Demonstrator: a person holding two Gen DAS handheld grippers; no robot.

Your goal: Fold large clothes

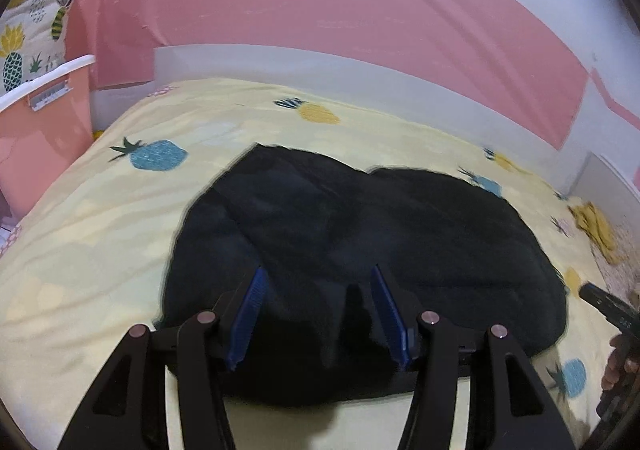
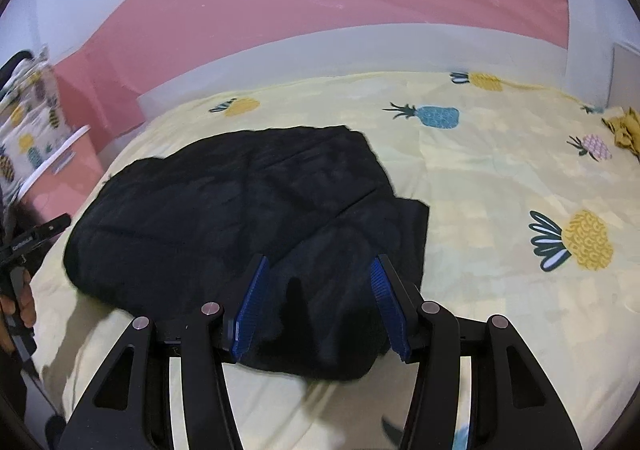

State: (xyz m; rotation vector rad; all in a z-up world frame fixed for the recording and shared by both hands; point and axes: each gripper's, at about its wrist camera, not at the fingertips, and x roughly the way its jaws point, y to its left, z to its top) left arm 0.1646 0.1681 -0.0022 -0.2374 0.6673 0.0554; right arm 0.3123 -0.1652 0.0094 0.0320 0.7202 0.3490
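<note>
A large black garment [image 1: 352,250] lies folded in a broad heap on the yellow pineapple-print bedsheet [image 1: 100,234]; it also shows in the right wrist view [image 2: 240,210]. My left gripper [image 1: 318,274] is open, its blue pads apart, just above the garment's near edge, with a raised fold of black cloth between the jaws. My right gripper [image 2: 320,264] is open too, over the garment's near right part, also with a fold of cloth standing between the jaws. Each gripper shows at the edge of the other's view, the right one [image 1: 612,310] and the left one [image 2: 28,242].
A pink wall panel [image 1: 320,10] runs behind the bed. A pink bin with a white rim [image 1: 44,106] stands at the bed's left. A crumpled yellow cloth [image 2: 626,130] lies at the far right of the sheet [image 2: 500,170].
</note>
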